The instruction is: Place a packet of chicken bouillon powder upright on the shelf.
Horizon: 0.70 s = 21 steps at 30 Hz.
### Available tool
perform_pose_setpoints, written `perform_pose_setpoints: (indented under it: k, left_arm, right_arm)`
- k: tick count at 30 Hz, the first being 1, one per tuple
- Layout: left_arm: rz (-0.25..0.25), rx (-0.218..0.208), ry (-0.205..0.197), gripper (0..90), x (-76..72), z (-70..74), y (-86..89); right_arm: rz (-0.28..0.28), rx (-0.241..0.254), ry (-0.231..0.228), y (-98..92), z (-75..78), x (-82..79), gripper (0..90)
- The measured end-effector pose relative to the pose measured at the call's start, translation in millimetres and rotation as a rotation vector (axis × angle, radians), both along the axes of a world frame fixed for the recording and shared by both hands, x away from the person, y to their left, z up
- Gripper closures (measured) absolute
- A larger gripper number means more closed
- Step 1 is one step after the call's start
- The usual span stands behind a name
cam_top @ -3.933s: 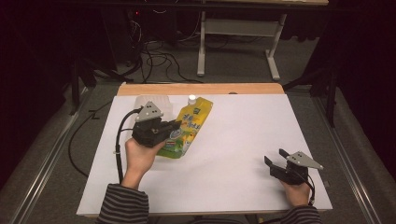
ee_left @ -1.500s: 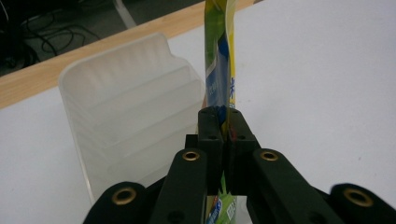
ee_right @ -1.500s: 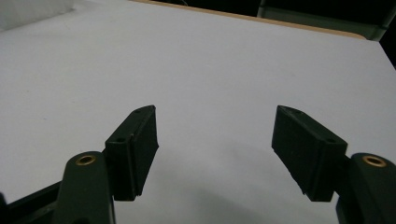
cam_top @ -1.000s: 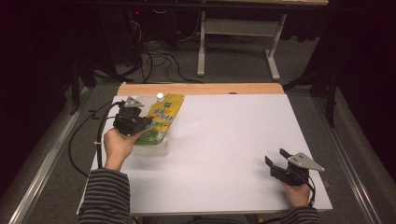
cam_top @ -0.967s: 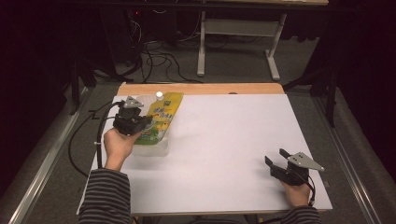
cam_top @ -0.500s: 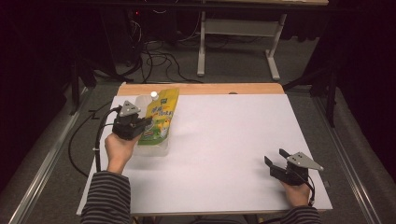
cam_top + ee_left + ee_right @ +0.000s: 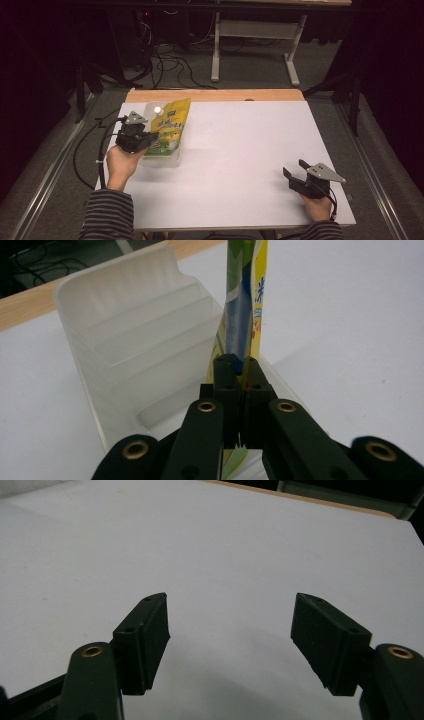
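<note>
1. High view: a white table (image 7: 235,165) with a wooden strip along its far edge carries a translucent plastic container (image 7: 162,157) near its far-left corner. A yellow-green pouch (image 7: 170,125) with a white cap lies over this container, its capped end toward the far edge.
2. High view: the left gripper (image 7: 134,137), held in the person's left hand (image 7: 120,162), sits at the near-left side of the pouch and container. A striped sleeve (image 7: 107,215) covers the forearm, and a black cable trails off the table's left edge.
3. Left gripper view: the left gripper (image 7: 239,375) is clenched on the pouch (image 7: 245,305), its two black jaws pressed together on the pouch's thin edge. The pouch stands edge-on directly above the container (image 7: 135,355), whose stepped inner wall is visible to the left of the jaws.
4. High view: the right gripper (image 7: 307,180) rests near the table's near-right corner, well apart from the pouch, in the person's right hand (image 7: 316,207).
5. Right gripper view: the right gripper (image 7: 230,640) is released, its jaws spread wide over the bare table (image 7: 225,555) with nothing between them.
</note>
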<state>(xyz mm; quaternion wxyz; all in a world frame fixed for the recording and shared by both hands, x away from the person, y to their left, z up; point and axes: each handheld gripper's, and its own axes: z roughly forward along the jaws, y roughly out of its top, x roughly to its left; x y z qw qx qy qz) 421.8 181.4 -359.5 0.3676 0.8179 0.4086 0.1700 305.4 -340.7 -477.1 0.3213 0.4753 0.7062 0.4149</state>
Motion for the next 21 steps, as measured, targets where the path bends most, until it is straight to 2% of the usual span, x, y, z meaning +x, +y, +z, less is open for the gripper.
perform_pose_setpoints:
  k: [6, 9, 13, 14, 15, 18, 21]
  left_arm:
    - [0.001, 0.028, 0.02, 89.0, -0.3, -0.5, 0.4]
    - [-0.009, 0.052, -0.018, 90.0, -4.1, -0.6, -1.7]
    - [-0.009, 0.037, -0.045, 90.0, -6.6, -4.0, -2.1]
    - [0.002, 0.024, -0.077, 90.0, -7.8, -8.3, -2.1]
    - [0.002, 0.024, -0.077, 90.0, -7.8, -8.3, -2.1]
    - [0.011, 0.021, -0.127, 90.0, -8.7, -15.4, -3.9]
    - [0.009, 0.006, -0.125, 90.0, -9.3, -18.2, -1.0]
  right_arm:
    - [0.003, -0.003, -0.001, -0.3, 0.0, 0.0, 32.1]
    - [-0.002, -0.001, -0.001, -0.5, 0.0, 0.5, 32.2]
    - [0.001, -0.002, 0.007, -0.5, 0.1, 0.9, 32.2]
    - [0.003, -0.009, 0.001, -0.3, 0.0, 1.1, 32.2]
    - [0.003, -0.008, 0.001, -0.4, 0.0, 1.0, 32.2]
    - [-0.001, -0.003, 0.004, -0.5, 0.0, 0.8, 32.2]
    - [0.0, -0.005, 0.002, -0.4, 0.0, 0.9, 32.2]
